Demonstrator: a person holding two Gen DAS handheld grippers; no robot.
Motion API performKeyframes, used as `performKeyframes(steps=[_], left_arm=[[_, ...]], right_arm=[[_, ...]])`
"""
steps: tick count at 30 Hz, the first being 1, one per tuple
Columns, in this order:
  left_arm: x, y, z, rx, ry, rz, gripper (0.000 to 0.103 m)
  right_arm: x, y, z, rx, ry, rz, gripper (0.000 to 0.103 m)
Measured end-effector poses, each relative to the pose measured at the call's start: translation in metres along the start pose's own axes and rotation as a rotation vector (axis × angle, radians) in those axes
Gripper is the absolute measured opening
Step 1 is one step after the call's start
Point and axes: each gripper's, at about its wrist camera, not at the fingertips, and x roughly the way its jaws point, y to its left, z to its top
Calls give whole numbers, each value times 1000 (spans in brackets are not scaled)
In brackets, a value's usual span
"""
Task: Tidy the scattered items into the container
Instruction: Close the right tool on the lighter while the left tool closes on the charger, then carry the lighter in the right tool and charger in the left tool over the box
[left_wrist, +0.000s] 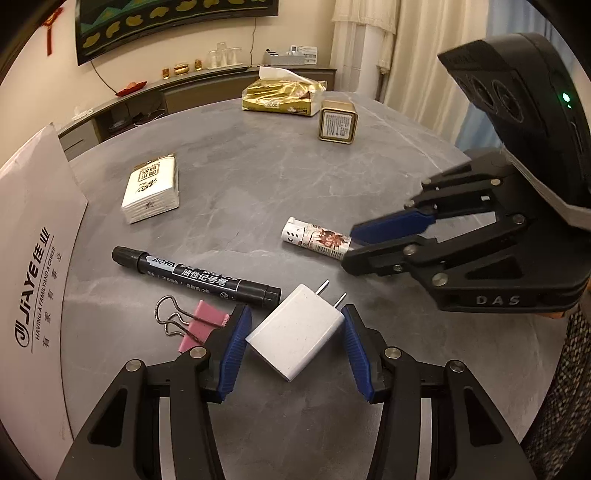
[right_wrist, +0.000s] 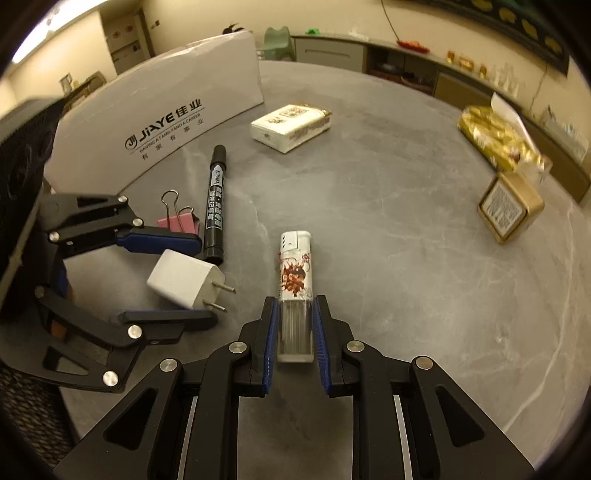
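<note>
- Two grippers are low over the grey table (left_wrist: 295, 177), each lined up on its own item.
- Your left gripper (left_wrist: 295, 350) is spread wide around the white charger (left_wrist: 295, 332); the right-hand pad sits just beside its edge, and you can't quite tell whether it touches. The charger lies flat, prongs pointing away from you.
- Your right gripper (right_wrist: 295, 332) reaches in level with the tabletop, its blue pads clamped on the clear lower end of the lighter (right_wrist: 295, 288). The lighter's white cap points away, and whether it has left the table is hard to judge.
- Beside the left gripper lie the pink binder clip (left_wrist: 199, 325) and the black marker (left_wrist: 195, 273), the clip just touching the left finger's side.
- The tissue pack (left_wrist: 151, 192) rests farther out, near the white box (left_wrist: 37, 258) standing at the table's left edge.
</note>
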Motion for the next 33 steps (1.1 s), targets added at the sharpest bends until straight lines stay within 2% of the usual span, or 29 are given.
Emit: performKeyframes(steps=[4,10,21,33], left_arm=[[-3,4,0,-21,3,-6,50],[-14,13,7,-68,-33,-2,50],[-45,12,17,-90,-101,-15,50],[-88,16,23,-104,-184,17,50]], right_arm=[[1,-6,4,56,8,3,20],[-9,-14,6,126,-21,35,20],[-29,0,17,124,-60,32,20],[-56,22,32,115,-120,31,20]])
